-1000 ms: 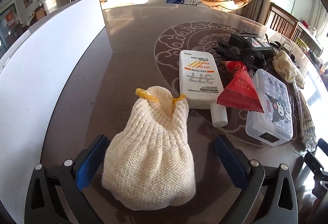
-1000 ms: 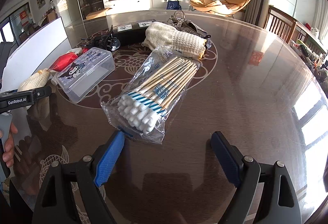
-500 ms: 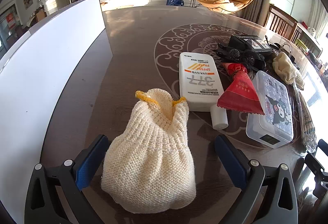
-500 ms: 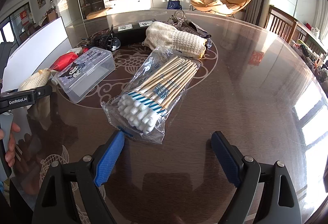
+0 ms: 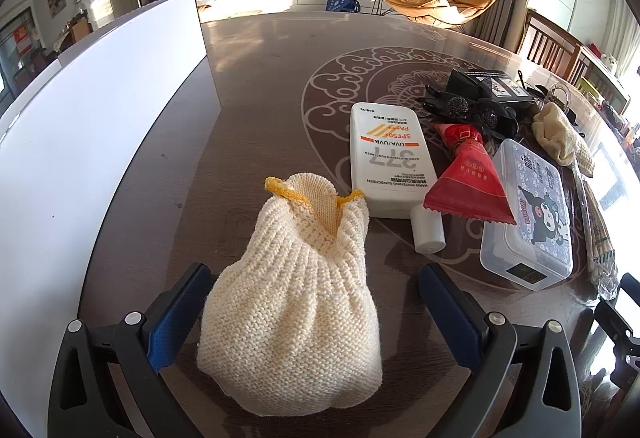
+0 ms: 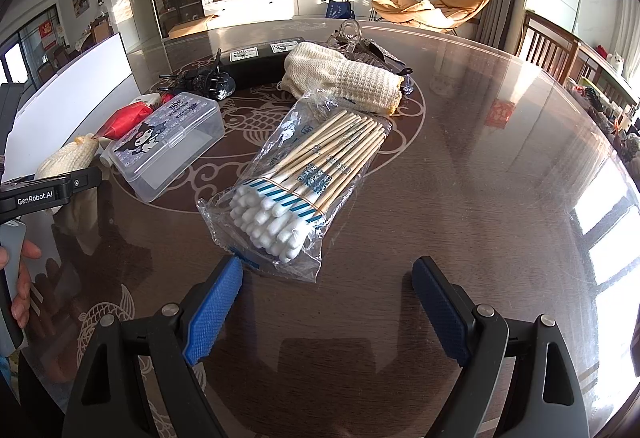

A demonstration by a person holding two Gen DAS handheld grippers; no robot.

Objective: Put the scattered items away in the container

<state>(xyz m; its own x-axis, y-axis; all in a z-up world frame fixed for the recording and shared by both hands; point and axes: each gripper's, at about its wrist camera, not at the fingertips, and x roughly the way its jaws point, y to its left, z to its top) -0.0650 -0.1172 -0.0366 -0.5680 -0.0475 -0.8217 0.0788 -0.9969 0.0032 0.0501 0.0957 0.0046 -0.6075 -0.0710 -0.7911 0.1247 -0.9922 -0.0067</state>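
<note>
Two ribbed tongs point(image 5: 312, 312), knitted pouch point(image 5: 292, 302) between.

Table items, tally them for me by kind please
Knitted pouches: 2
Sunscreen tube: 1
Red packet: 1
Clear plastic box: 1
Cotton swab bag: 1
Black hair clips, clustered: count unclear
Total: 6, plus clips

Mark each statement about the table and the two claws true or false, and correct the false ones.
1. The left claw is open, with a cream knitted pouch between its fingers. True.
2. The right claw is shut on the bag of cotton swabs. False: it is open, and the bag lies just ahead of it.
3. The red packet partly overlaps the white sunscreen bottle. True.
4. The clear plastic box has its lid off. False: the printed lid is on.
</note>
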